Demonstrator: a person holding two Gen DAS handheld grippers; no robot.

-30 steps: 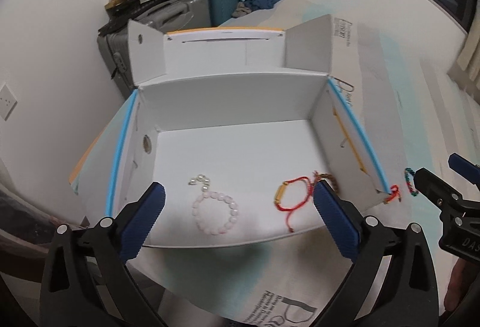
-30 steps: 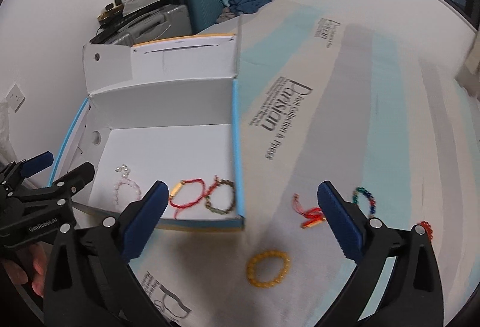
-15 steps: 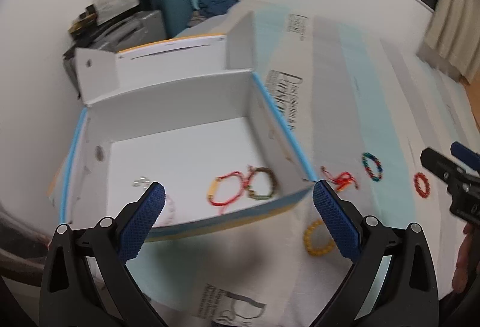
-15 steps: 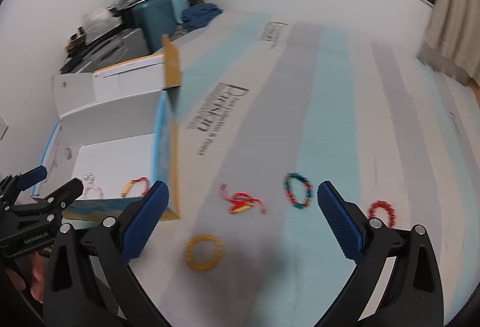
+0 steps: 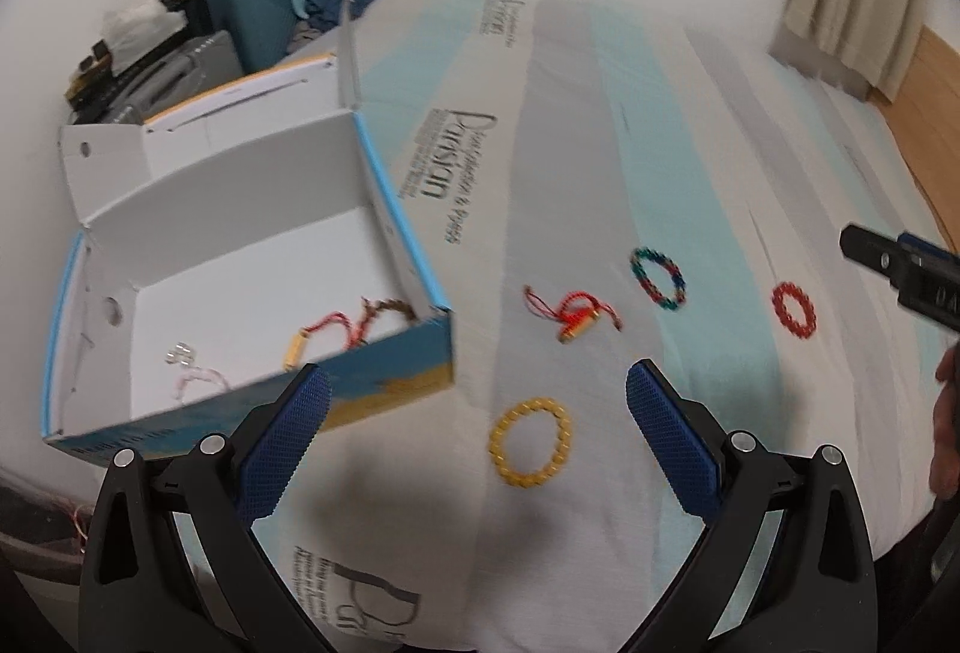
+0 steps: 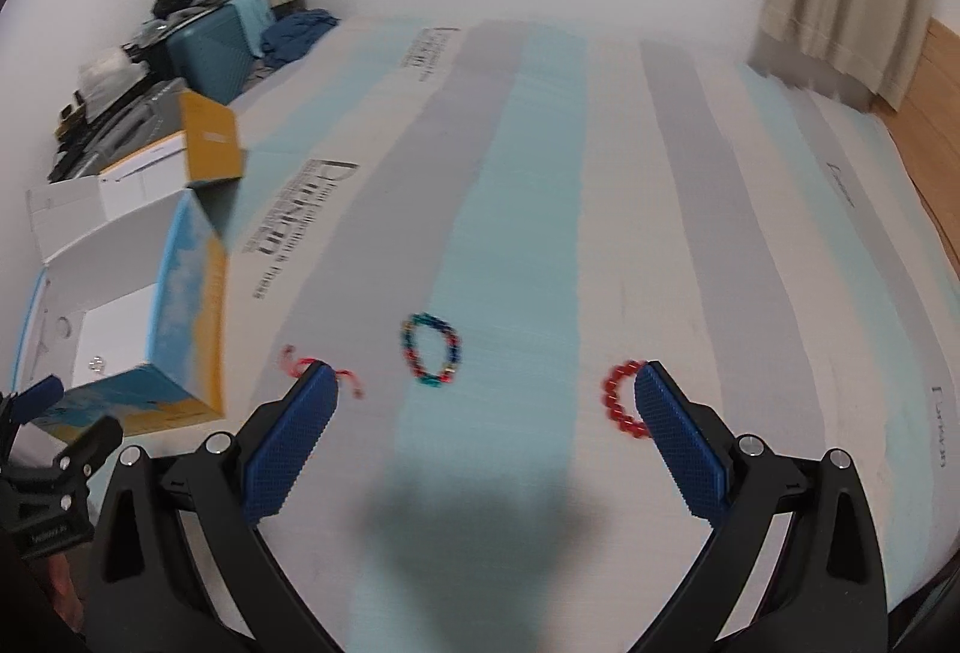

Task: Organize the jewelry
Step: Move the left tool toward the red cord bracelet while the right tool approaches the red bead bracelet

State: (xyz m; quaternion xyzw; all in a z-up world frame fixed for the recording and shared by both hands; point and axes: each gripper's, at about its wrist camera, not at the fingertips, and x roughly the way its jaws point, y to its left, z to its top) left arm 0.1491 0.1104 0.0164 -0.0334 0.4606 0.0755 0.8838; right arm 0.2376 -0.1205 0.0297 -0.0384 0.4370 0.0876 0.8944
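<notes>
Two tools (image 5: 477, 383) (image 6: 483, 383) spread wide, empty, over striped bedcover (image 6: 540, 173); suitcases (image 6: 210, 47) by wall.

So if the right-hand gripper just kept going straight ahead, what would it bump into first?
Probably the multicoloured bead bracelet, lying on the striped bedcover between the open right gripper fingers. Depth is hard to judge; it might hit bare cover first.

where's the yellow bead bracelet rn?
Left wrist view: the yellow bead bracelet lies on the striped bedsheet, just ahead of the open left claw, right of the box, nearer than the red cord bracelet.
</notes>
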